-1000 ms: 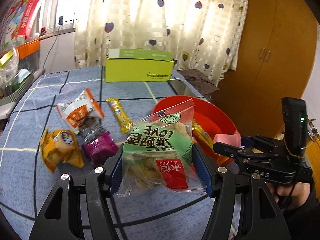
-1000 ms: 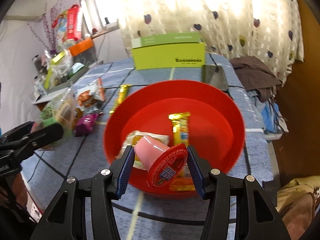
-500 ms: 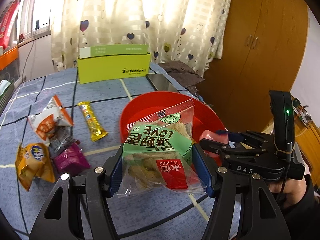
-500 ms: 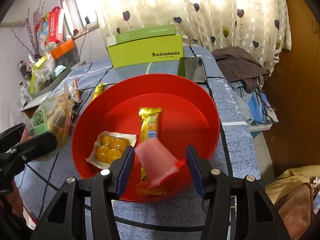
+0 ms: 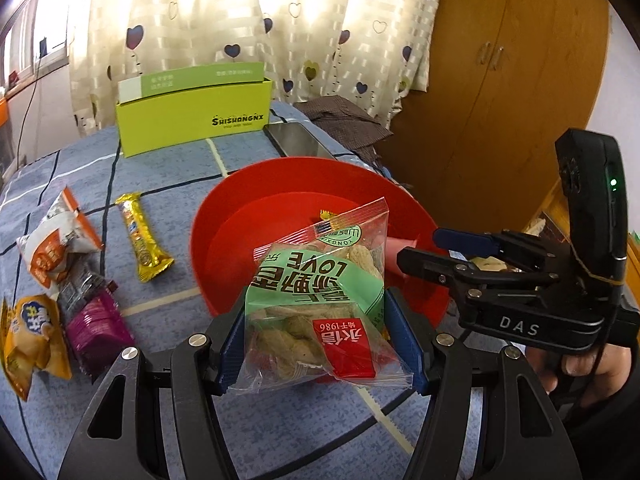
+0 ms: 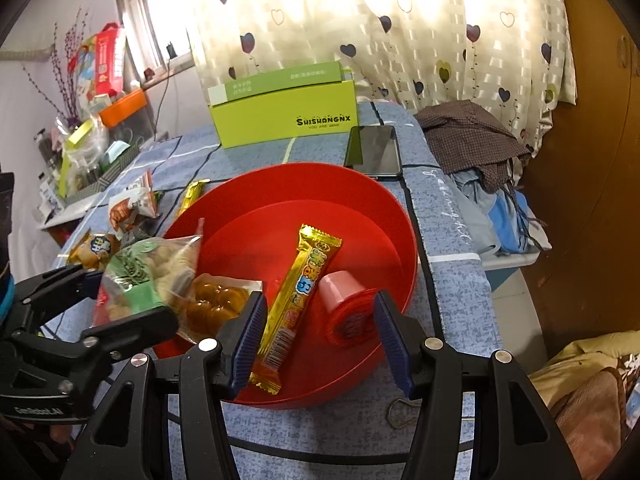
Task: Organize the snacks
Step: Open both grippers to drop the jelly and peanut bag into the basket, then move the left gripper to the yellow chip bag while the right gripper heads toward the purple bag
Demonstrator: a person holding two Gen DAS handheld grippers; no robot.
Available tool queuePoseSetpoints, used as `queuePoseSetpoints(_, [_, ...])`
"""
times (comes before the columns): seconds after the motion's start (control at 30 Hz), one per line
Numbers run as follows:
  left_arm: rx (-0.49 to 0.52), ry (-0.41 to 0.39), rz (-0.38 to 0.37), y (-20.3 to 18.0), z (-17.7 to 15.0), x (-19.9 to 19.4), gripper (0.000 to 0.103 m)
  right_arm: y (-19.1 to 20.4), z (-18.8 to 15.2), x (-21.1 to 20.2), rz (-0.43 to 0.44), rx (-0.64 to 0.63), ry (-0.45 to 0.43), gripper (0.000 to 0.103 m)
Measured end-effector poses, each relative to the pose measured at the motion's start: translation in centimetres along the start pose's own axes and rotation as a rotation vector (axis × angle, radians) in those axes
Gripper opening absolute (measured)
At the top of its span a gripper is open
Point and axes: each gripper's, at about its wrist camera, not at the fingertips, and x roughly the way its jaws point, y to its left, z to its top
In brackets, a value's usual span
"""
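My left gripper [image 5: 320, 340] is shut on a clear bag of peanuts with a green and red label [image 5: 316, 312], held over the near rim of the red bowl [image 5: 224, 216]. In the right wrist view the bag [image 6: 148, 276] hangs at the bowl's left edge. My right gripper [image 6: 318, 332] is open above the bowl [image 6: 360, 188]. A pink jelly cup [image 6: 344, 304] lies on its side in the bowl between the open fingers. A gold snack bar [image 6: 300, 296] and a pack of yellow sweets [image 6: 216, 300] also lie in the bowl.
On the blue cloth left of the bowl lie a gold bar [image 5: 142, 236], a white-orange packet [image 5: 56, 240], a purple packet [image 5: 96, 328] and a yellow packet [image 5: 28, 340]. A green box [image 5: 192, 116] and a phone [image 6: 374, 152] sit behind the bowl.
My right gripper opened and the pink jelly cup dropped into the bowl. My left gripper carried the peanut bag right, toward the bowl's rim.
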Motion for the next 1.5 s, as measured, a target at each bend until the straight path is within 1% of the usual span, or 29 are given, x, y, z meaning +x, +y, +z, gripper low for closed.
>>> queuePoseSetpoints(0.27, [0.041, -0.012, -0.001, -0.6, 0.0, 0.3, 0.066, 0.3, 0.0, -0.2, 0.006, -0.003, -0.002, 0.054])
queuePoseSetpoints(0.4, [0.057, -0.025, -0.025, -0.6, 0.2, 0.6, 0.071, 0.6, 0.1, -0.4, 0.006, -0.007, -0.006, 0.054])
queuePoseSetpoints(0.47, [0.048, -0.023, -0.02, -0.4, 0.2, 0.7, 0.071, 0.8, 0.1, -0.7, 0.005, -0.01, -0.01, 0.054])
queuePoseSetpoints(0.6, [0.038, -0.069, -0.022, -0.1, 0.3, -0.7, 0.071, 1.0, 0.2, -1.0, 0.004, -0.018, -0.015, 0.054])
queuePoseSetpoints(0.67, [0.023, -0.084, -0.005, 0.4, 0.3, -1.4, 0.071, 1.4, 0.2, -1.2, 0.014, -0.025, -0.018, 0.054])
queuePoseSetpoints(0.73, [-0.004, -0.09, 0.014, 1.2, 0.0, -2.0, 0.071, 2.0, 0.0, -1.4, 0.046, -0.046, -0.024, 0.054])
queuePoseSetpoints(0.8, [-0.031, -0.096, 0.03, 2.0, -0.2, -2.6, 0.071, 3.1, -0.2, -1.6, 0.07, -0.08, -0.025, 0.047])
queuePoseSetpoints(0.83, [-0.045, -0.101, 0.037, 2.4, -0.3, -2.9, 0.071, 3.7, -0.3, -1.6, 0.083, -0.099, -0.022, 0.039])
queuePoseSetpoints(0.87, [-0.059, -0.106, 0.046, 2.8, -0.4, -3.3, 0.071, 4.2, -0.4, -1.5, 0.093, -0.115, -0.017, 0.032])
queuePoseSetpoints(0.9, [-0.072, -0.11, 0.056, 3.3, -0.5, -3.6, 0.071, 4.9, -0.6, -1.4, 0.103, -0.134, -0.011, 0.029])
queuePoseSetpoints(0.93, [-0.087, -0.116, 0.065, 3.9, -0.6, -4.1, 0.071, 5.3, -0.7, -1.4, 0.108, -0.147, -0.01, 0.022])
queuePoseSetpoints(0.97, [-0.096, -0.119, 0.07, 4.2, -0.7, -4.3, 0.071, 5.8, -0.7, -1.3, 0.113, -0.159, -0.01, 0.018])
queuePoseSetpoints(1.1, [-0.13, -0.122, 0.092, 5.5, -1.2, -5.2, 0.071, 6.5, -0.6, -0.4, 0.101, -0.172, 0.001, 0.016])
queuePoseSetpoints(1.23, [-0.145, -0.107, 0.1, 6.1, -2.0, -5.4, 0.071, 6.3, -0.1, 1.2, 0.071, -0.144, 0.04, 0.017])
queuePoseSetpoints(1.37, [-0.163, -0.105, 0.108, 6.7, -2.6, -5.9, 0.071, 6.9, 0.3, 0.3, 0.075, -0.152, 0.01, 0.017])
queuePoseSetpoints(1.5, [-0.181, -0.115, 0.11, 7.3, -2.8, -6.6, 0.071, 7.7, 0.6, -0.8, 0.067, -0.167, -0.016, 0.02])
